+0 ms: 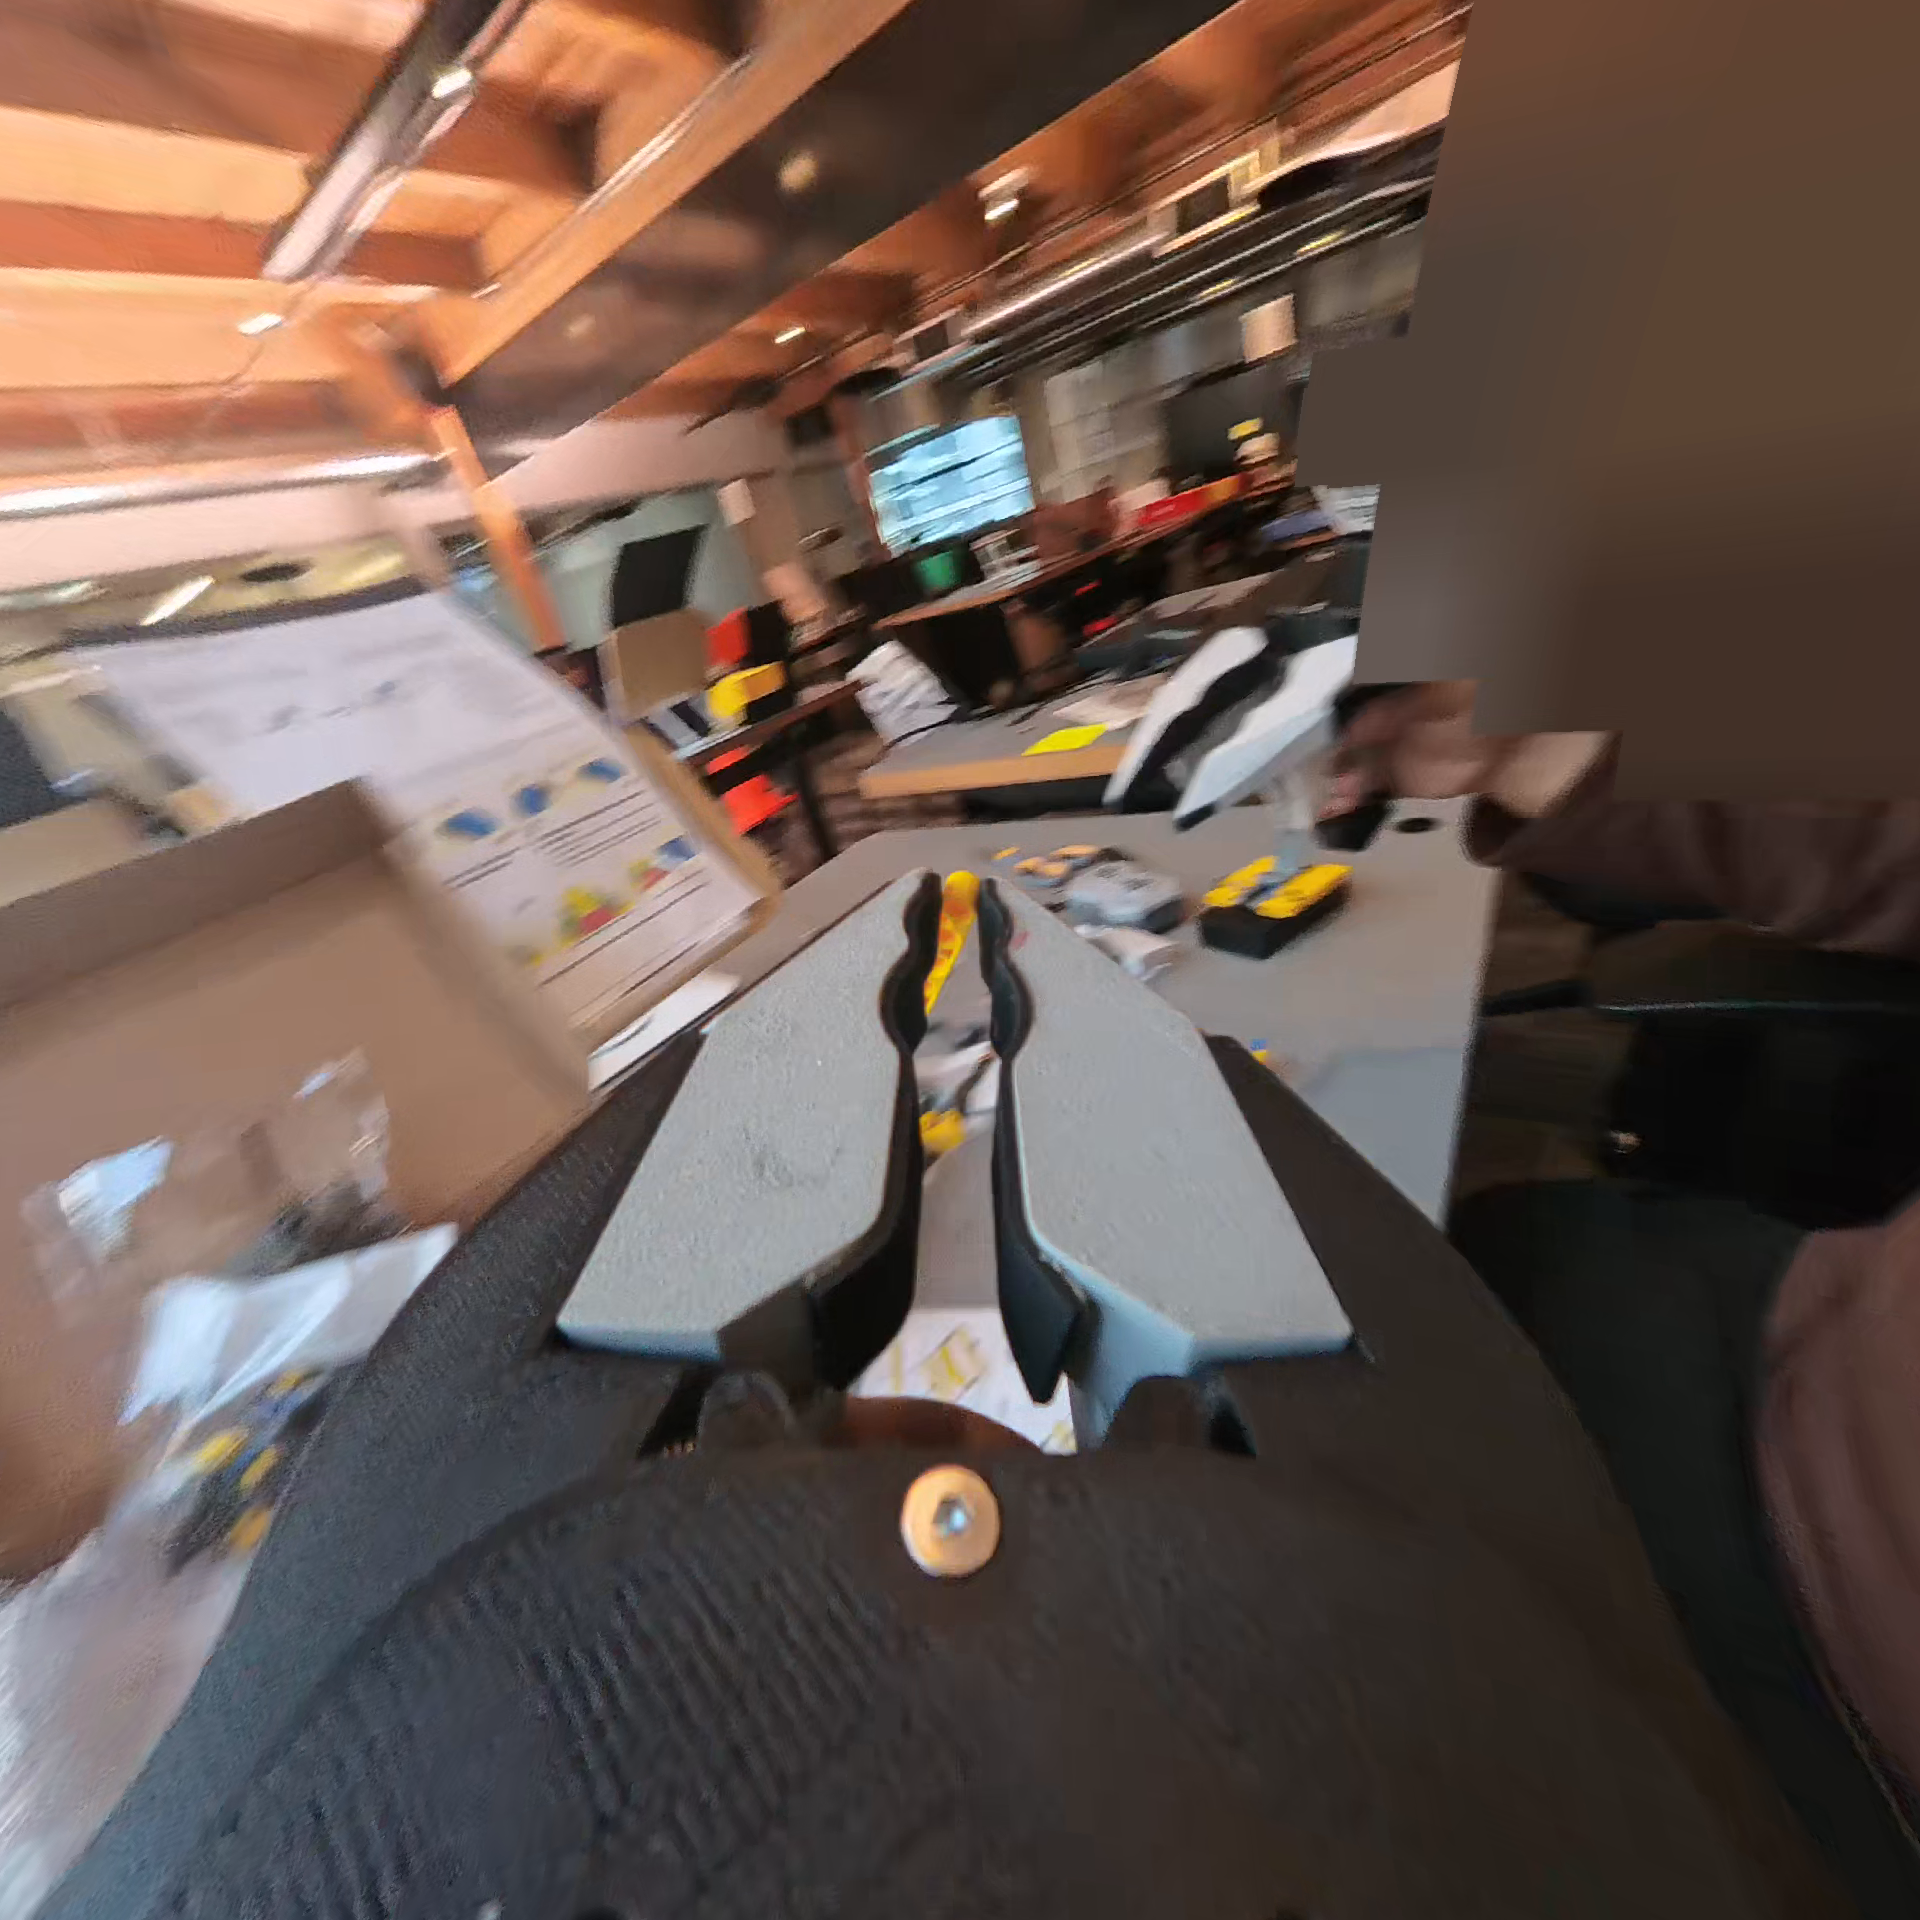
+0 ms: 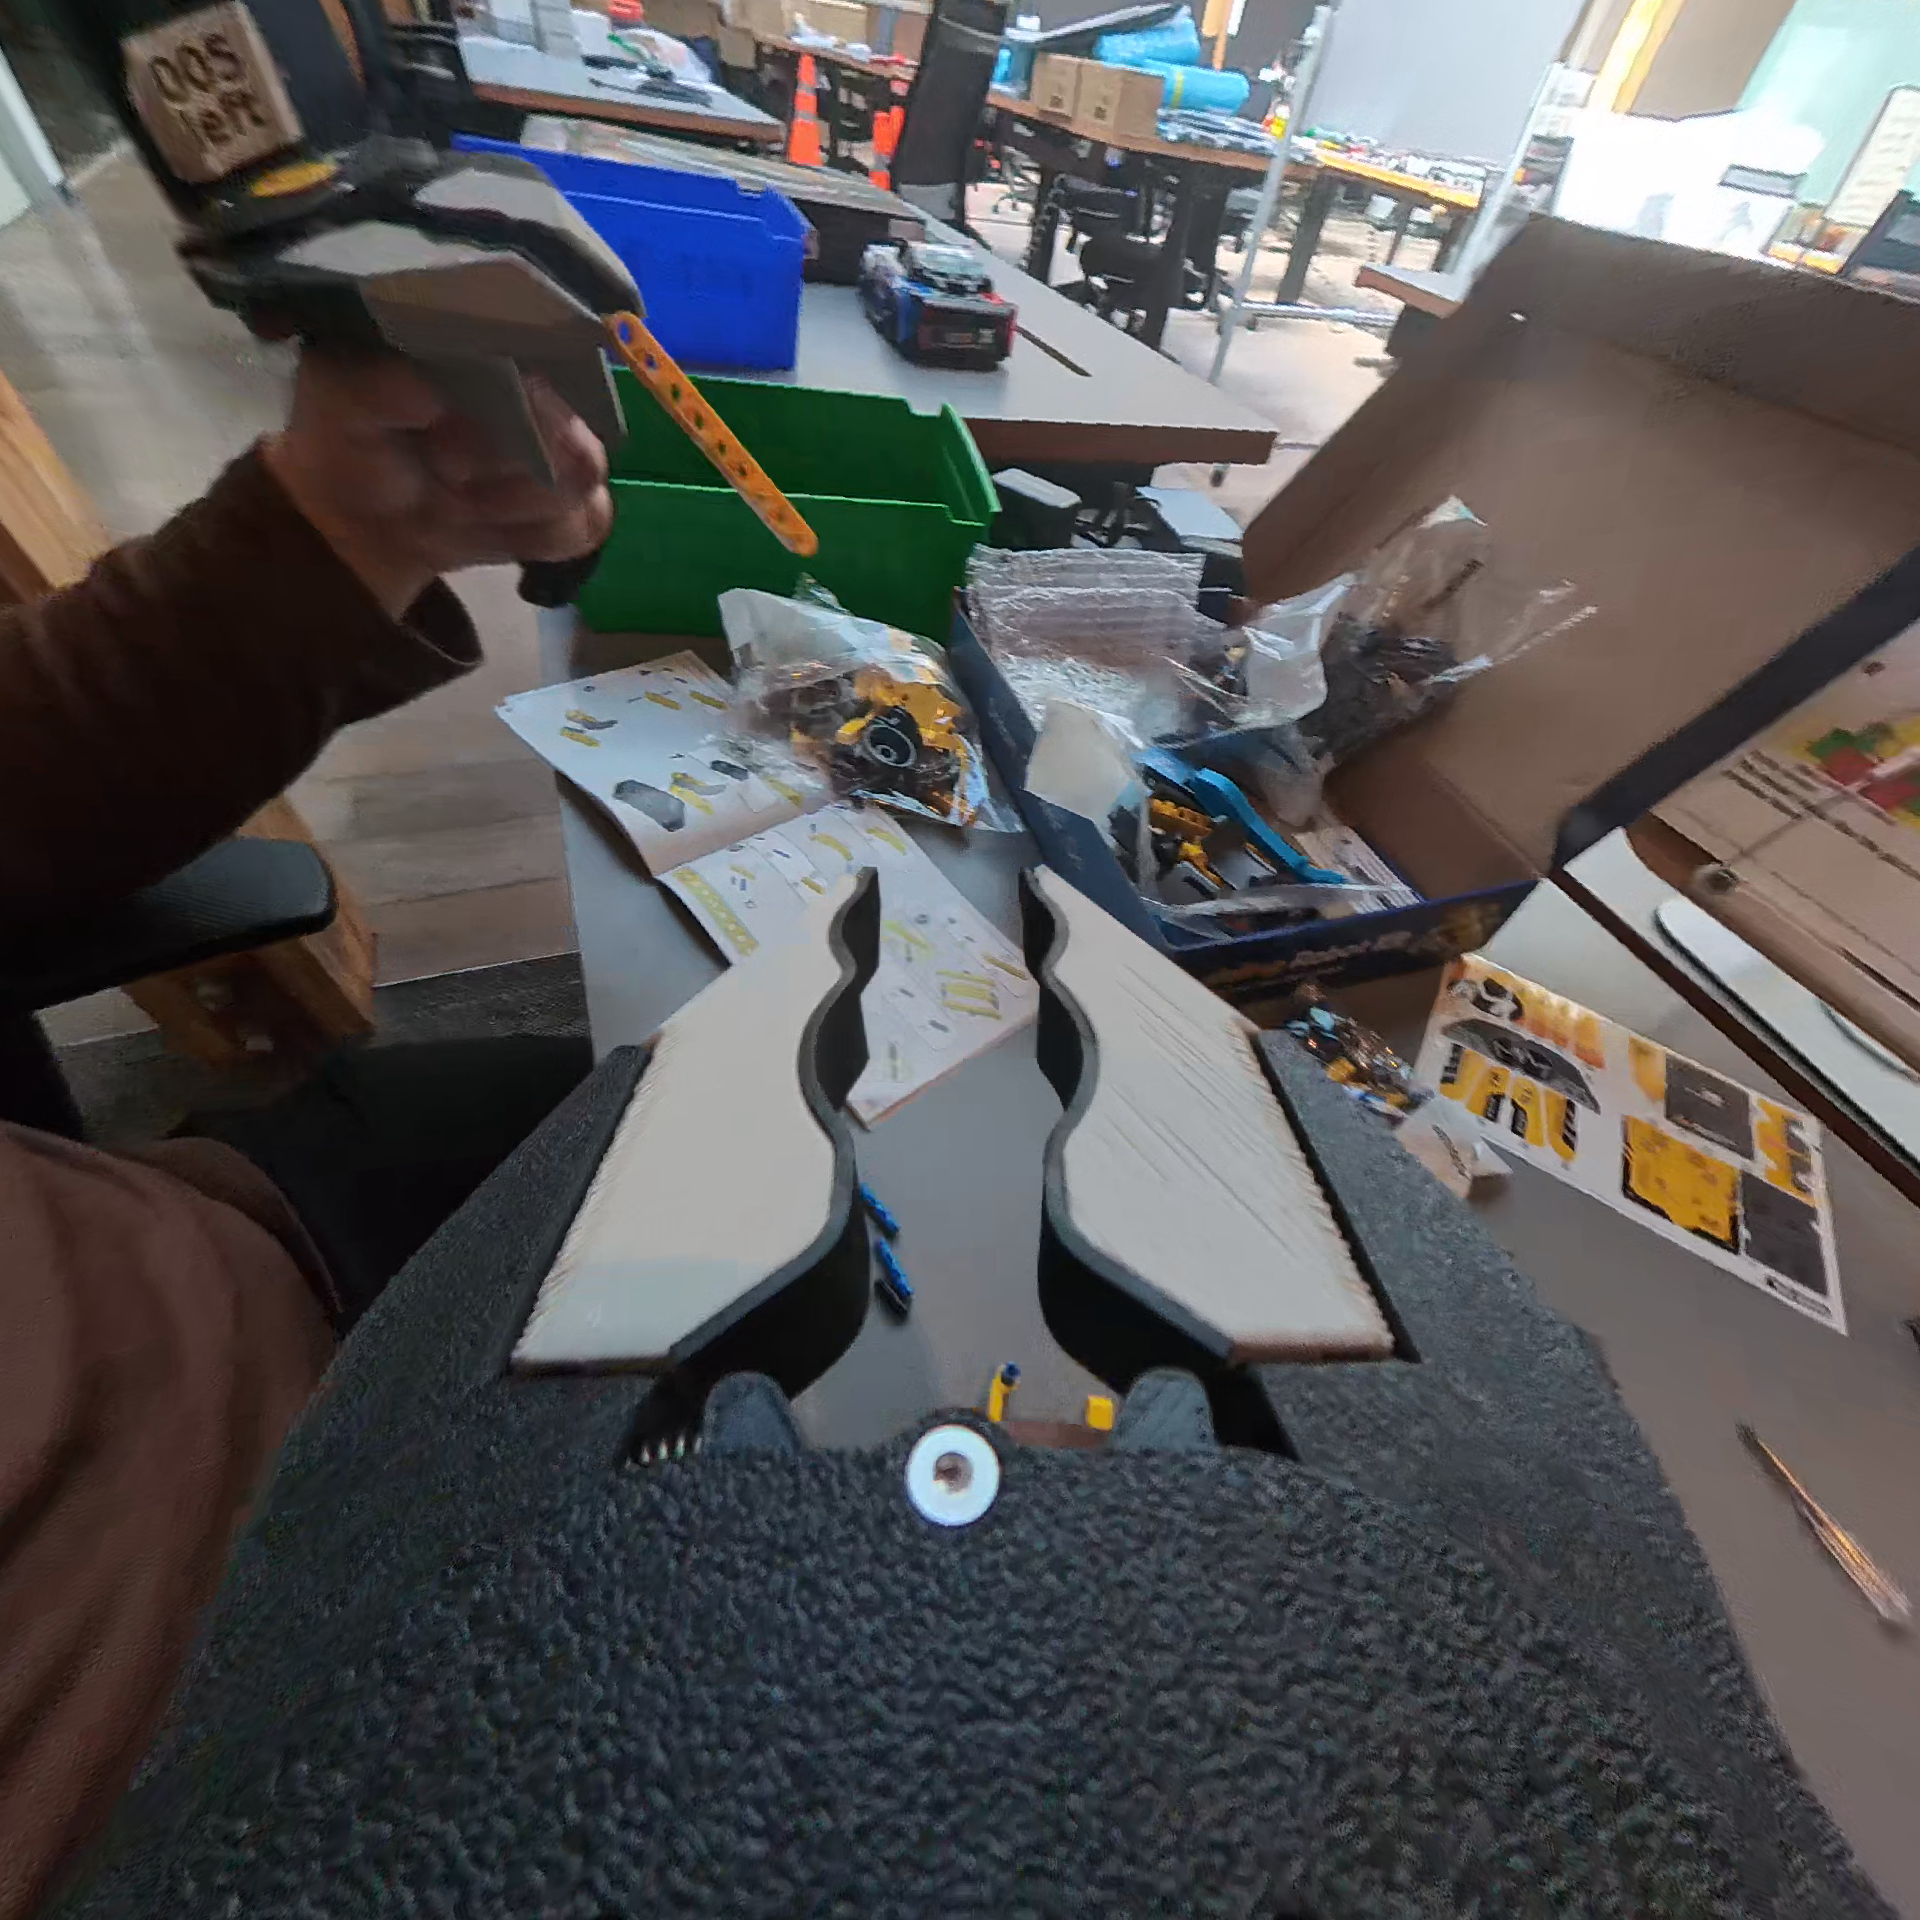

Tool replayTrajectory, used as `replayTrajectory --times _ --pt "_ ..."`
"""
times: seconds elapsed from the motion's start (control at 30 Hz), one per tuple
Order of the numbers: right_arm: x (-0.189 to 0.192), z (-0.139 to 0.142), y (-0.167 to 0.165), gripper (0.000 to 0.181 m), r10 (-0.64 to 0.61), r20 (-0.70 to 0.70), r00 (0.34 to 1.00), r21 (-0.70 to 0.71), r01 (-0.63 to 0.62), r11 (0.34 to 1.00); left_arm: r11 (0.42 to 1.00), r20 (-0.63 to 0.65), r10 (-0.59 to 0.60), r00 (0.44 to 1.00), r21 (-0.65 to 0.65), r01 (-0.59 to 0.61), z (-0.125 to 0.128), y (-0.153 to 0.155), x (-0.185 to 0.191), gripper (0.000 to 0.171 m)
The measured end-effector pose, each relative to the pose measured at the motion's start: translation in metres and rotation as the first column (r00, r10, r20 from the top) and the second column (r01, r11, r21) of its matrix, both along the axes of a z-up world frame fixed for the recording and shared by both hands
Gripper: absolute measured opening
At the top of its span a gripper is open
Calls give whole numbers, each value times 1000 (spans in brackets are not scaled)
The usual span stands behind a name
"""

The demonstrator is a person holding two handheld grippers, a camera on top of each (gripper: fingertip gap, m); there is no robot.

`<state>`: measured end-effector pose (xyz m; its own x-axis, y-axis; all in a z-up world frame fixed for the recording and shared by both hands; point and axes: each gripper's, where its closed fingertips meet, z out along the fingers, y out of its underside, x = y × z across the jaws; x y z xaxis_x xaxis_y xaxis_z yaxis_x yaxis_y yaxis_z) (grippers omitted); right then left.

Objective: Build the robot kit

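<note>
A long yellow beam with a row of holes [image 2: 712,428] is clamped by one end in the left claw [image 2: 613,343] and is held in the air at the upper left of the right wrist view, slanting down to the right in front of a green bin [image 2: 883,520]. In the left wrist view the same yellow beam [image 1: 954,935] is seen between the nearly closed tips of the left claw [image 1: 954,894], at the centre of the frame.

The right claw [image 2: 951,883] is released, its jaws parted with nothing between them, and hangs above the grey tabletop [image 2: 1558,1455] over an open instruction booklet [image 2: 790,831]. In the left wrist view the right claw [image 1: 1164,800] appears at the right, held by a hand [image 1: 1392,758].

Small blue pins [image 2: 883,1236] lie on the tabletop between the right claw's fingers [image 2: 717,1174]. Beyond the booklet, a clear bag of yellow and black parts [image 2: 883,717] rests beside a dark blue box [image 2: 1351,935] filled with bags and a light blue piece. A large open cardboard box [image 2: 1558,520] stands at the upper right, and a sticker sheet [image 2: 1642,1132] lies at the right. A blue bin [image 2: 686,249] sits behind the green bin, and a toy car [image 2: 935,301] is seen on a farther tabletop.
</note>
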<state>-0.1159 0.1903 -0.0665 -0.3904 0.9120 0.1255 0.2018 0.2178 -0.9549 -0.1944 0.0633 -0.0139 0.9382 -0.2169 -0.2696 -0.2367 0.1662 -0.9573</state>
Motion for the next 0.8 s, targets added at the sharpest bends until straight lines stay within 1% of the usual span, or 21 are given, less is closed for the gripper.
replayTrajectory --times 0.07,0.13,0.23,0.3,0.33,0.4,0.47,0.53,0.57,0.6,0.7,0.77,0.8 --pt "2 2 -27 33 84 -21 996 29 -84 996 985 -52 -162 985 54 165 -4 5 42 3" --pt "6 5 -50 37 144 -41 989 74 -141 987 964 -89 -248 965 74 255 -10 10 70 3" --pt "13 3 -75 38 212 -54 976 161 -201 966 916 -80 -381 921 101 387 -14 11 104 4" --pt "16 -1 -84 38 237 -56 970 230 -218 948 904 -86 -411 907 93 418 -19 15 118 4" --pt "17 -3 -86 33 245 -52 968 264 -223 938 901 -86 -419 904 85 426 -21 17 123 4" --pt "21 -8 -88 11 265 -41 963 333 -237 913 898 -73 -429 900 69 434 -25 20 128 3" --pt "25 -11 -86 8 284 -33 958 387 -250 888 897 -51 -436 899 60 438 -26 23 130 4" --pt "28 -13 -78 8 270 -6 963 417 -243 876 908 -32 -416 909 28 417 -30 28 127 3" --pt "28 -14 -70 8 248 9 969 428 -228 875 924 -29 -381 924 4 381 -33 33 123 3" --pt "28 -16 -59 7 210 26 977 438 -200 876 946 -38 -324 945 -20 323 -37 39 115 0" --pt "24 -27 -6 7 38 98 994 430 -77 900 971 -64 -220 973 -111 212 -51 50 97 0" --pt "23 -44 37 7 -97 187 978 395 15 919 977 -59 -150 987 -164 139 -57 56 82 0" --pt "24 -58 58 7 -166 245 955 382 63 922 977 -59 -104 993 -190 91 -60 59 72 0"
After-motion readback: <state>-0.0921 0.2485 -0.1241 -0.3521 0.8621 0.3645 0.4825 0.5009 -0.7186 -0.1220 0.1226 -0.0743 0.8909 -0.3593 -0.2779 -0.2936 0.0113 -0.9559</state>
